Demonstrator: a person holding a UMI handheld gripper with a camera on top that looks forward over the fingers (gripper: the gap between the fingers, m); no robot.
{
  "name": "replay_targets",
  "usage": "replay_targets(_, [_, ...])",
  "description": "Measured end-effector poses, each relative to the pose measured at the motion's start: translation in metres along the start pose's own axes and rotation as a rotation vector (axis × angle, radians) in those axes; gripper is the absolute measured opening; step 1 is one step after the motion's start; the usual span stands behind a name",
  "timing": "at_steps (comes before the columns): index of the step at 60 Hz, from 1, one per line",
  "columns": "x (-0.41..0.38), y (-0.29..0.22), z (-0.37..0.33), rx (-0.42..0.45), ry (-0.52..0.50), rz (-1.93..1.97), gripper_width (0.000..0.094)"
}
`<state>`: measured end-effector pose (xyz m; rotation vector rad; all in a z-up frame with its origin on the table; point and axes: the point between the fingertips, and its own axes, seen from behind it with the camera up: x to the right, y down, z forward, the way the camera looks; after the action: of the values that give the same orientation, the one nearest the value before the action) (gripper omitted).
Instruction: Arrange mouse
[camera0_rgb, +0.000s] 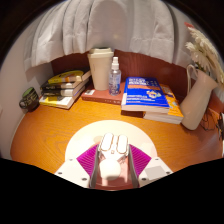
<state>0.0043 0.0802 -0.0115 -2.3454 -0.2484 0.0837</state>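
A white mouse (112, 152) sits between my gripper's (112, 160) two fingers, its buttons pointing away from me. The magenta pads (88, 158) press against both of its sides, so the gripper is shut on it. Below the mouse and fingers lies a white round mat (110, 128) on the wooden table (55, 130). I cannot tell whether the mouse rests on the mat or is held just above it.
At the back of the table are a stack of books (65, 88) with a dark mug (30, 98) on the left, a white container (100, 68), a small spray bottle (115, 75), blue books (148, 97), and a white vase (198, 100) on the right.
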Motion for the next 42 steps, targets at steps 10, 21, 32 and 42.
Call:
replay_targets(10, [0.011,-0.015,-0.02,0.04,0.06,-0.029,0.0767])
replay_targets(21, [0.0,-0.054,-0.101,0.149,0.067,0.042,0.0817])
replay_targets(32, [-0.014,-0.048,-0.198,0.192,0.083,0.142,0.0813])
replay_targets(42, [-0.031,-0.018,-0.26,0.197,0.059,0.162,0.0818])
